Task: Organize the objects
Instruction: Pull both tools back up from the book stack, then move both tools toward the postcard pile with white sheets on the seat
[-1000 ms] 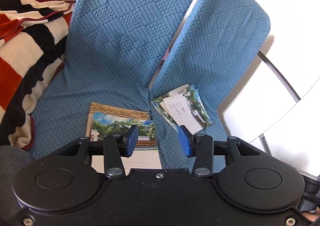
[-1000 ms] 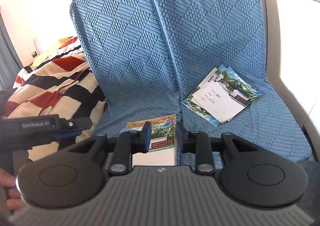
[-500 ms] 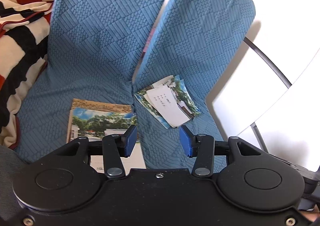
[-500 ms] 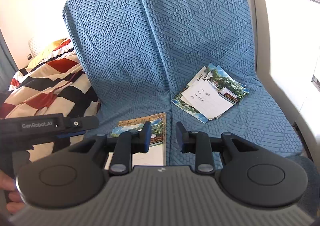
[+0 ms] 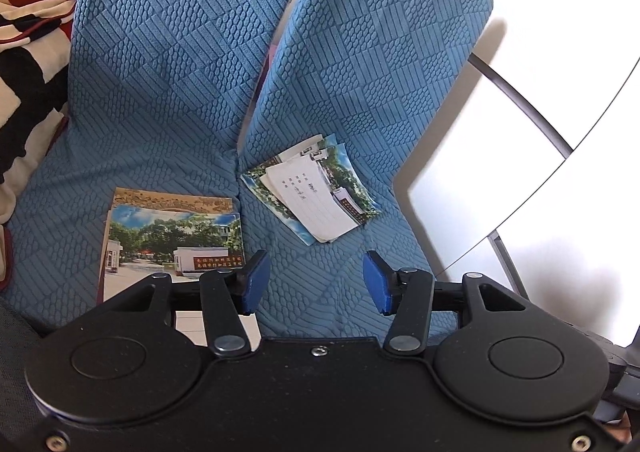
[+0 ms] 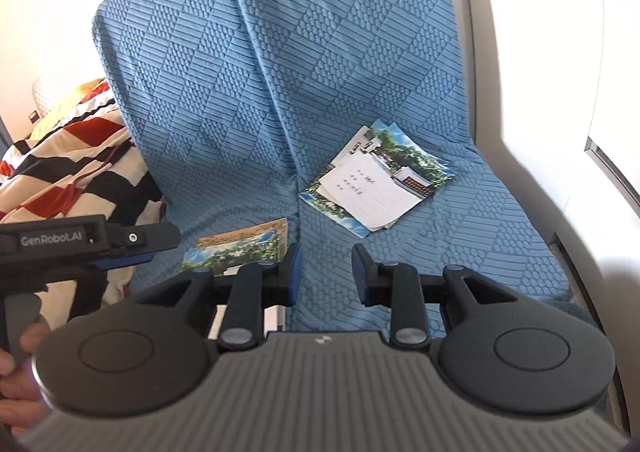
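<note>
Both grippers are empty right now; the left gripper (image 5: pixel 316 282) has its blue fingers spread wide apart with only blue cloth between them, and the right gripper (image 6: pixel 326 274) has its jaws apart too, holding nothing.

The things to tidy are two little heaps of cards on the blue chair cover (image 5: pixel 172 64); the messy pile (image 5: pixel 314 188) sits in the middle of the left wrist picture, with a white written card on top and tree pictures fanned out under it; the neat stack (image 5: pixel 172 240) lies at the lower left, partly hidden behind the left gripper's body; the two heaps are apart, with the seam between the two seats running between them.

What has changed: a second ago the right gripper's fingers were closer together, and now they stand wider; in both pictures the messy pile has also slid nearer to the middle and looks closer, so both tools have moved toward it.

I think this means the messy pile is next; a card may get picked up and put on the neat stack; nothing has been grabbed yet; the striped blanket (image 6: pixel 72 168) at the left is not part of the job.
</note>
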